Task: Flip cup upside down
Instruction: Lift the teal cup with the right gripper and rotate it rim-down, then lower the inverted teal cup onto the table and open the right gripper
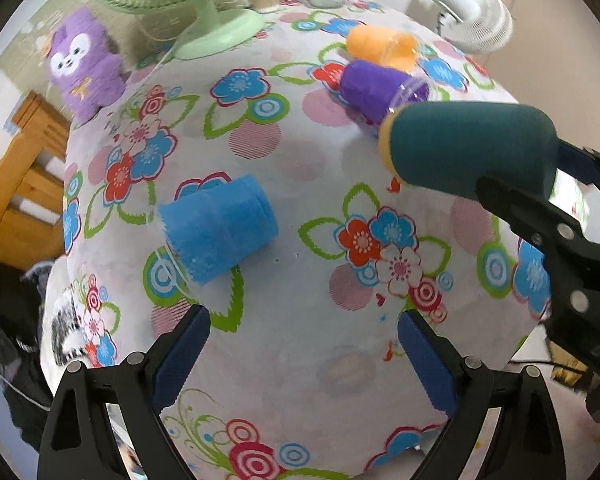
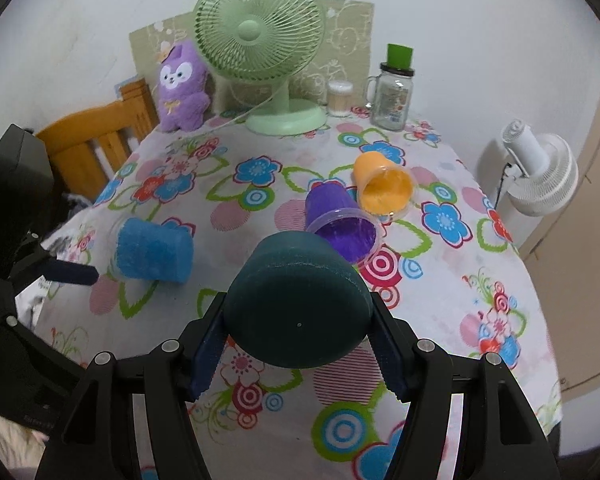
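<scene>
My right gripper (image 2: 298, 348) is shut on a dark teal cup (image 2: 296, 300), held on its side above the table with its closed base toward the camera. In the left wrist view the teal cup (image 1: 468, 148) hangs at the right, its yellowish rim pointing left, in the right gripper (image 1: 540, 184). My left gripper (image 1: 304, 344) is open and empty above the cloth, just short of a blue cup (image 1: 220, 226) lying on its side; the blue cup also shows in the right wrist view (image 2: 152, 250). A purple cup (image 2: 336, 220) and an orange cup (image 2: 382, 186) lie on their sides further back.
The table has a flowered cloth (image 2: 460, 280). At its back stand a green fan (image 2: 260, 56), a purple plush toy (image 2: 180, 88), a glass jar with green lid (image 2: 392, 92) and a small container (image 2: 340, 98). A white fan (image 2: 540, 172) stands off the right edge, a wooden chair (image 2: 96, 144) at left.
</scene>
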Action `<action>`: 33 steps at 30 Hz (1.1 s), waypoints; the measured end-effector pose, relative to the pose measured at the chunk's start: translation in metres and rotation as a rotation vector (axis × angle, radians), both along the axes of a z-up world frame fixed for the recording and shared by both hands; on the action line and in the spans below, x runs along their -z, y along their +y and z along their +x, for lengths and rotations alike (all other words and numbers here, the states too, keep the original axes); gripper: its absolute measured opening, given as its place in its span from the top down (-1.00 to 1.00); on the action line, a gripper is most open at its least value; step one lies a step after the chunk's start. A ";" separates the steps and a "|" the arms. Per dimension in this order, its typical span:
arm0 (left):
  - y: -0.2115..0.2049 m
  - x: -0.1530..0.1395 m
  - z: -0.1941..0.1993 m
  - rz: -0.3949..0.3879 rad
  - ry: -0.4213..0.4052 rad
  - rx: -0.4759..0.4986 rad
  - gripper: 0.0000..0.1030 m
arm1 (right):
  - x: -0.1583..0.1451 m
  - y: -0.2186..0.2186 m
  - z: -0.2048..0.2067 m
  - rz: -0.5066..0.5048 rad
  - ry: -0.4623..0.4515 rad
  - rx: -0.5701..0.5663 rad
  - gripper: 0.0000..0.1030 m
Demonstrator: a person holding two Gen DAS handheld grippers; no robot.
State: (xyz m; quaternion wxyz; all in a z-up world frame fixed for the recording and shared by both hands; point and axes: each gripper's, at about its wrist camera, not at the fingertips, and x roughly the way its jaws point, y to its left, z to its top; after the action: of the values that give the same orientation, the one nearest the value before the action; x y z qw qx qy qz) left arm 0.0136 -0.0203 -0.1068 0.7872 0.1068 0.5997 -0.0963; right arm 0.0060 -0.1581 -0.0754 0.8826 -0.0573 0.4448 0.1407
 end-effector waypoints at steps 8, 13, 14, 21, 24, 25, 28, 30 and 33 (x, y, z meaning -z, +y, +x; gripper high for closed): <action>-0.003 -0.003 0.001 -0.041 -0.005 -0.116 -0.87 | -0.021 -0.003 0.018 -0.072 0.098 -0.104 -0.32; -0.003 0.000 0.000 -0.049 -0.003 -0.190 -0.87 | -0.027 0.000 0.027 -0.096 0.175 -0.153 -0.32; -0.002 0.001 0.000 -0.054 -0.002 -0.205 -0.87 | -0.027 0.001 0.028 -0.101 0.187 -0.159 -0.32; 0.001 0.003 -0.001 -0.049 -0.002 -0.267 -0.87 | -0.015 0.007 0.038 -0.152 0.303 -0.221 -0.32; 0.005 0.006 -0.002 -0.046 0.005 -0.294 -0.87 | -0.006 0.012 0.041 -0.164 0.359 -0.244 -0.32; 0.006 0.007 -0.002 -0.046 0.008 -0.302 -0.87 | -0.002 0.015 0.043 -0.172 0.379 -0.259 -0.32; 0.011 0.010 -0.001 -0.035 0.012 -0.321 -0.87 | 0.006 0.026 0.047 -0.187 0.424 -0.301 -0.32; 0.014 0.012 0.000 -0.028 0.014 -0.330 -0.87 | 0.009 0.033 0.049 -0.197 0.435 -0.324 -0.32; 0.019 0.013 0.002 -0.028 0.015 -0.346 -0.87 | 0.014 0.042 0.053 -0.219 0.447 -0.348 -0.32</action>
State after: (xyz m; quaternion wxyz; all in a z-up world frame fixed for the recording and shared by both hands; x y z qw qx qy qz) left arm 0.0157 -0.0016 -0.1196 0.7888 -0.0100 0.6137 0.0314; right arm 0.0586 -0.1158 -0.0893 0.7140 -0.1950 0.6242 0.2502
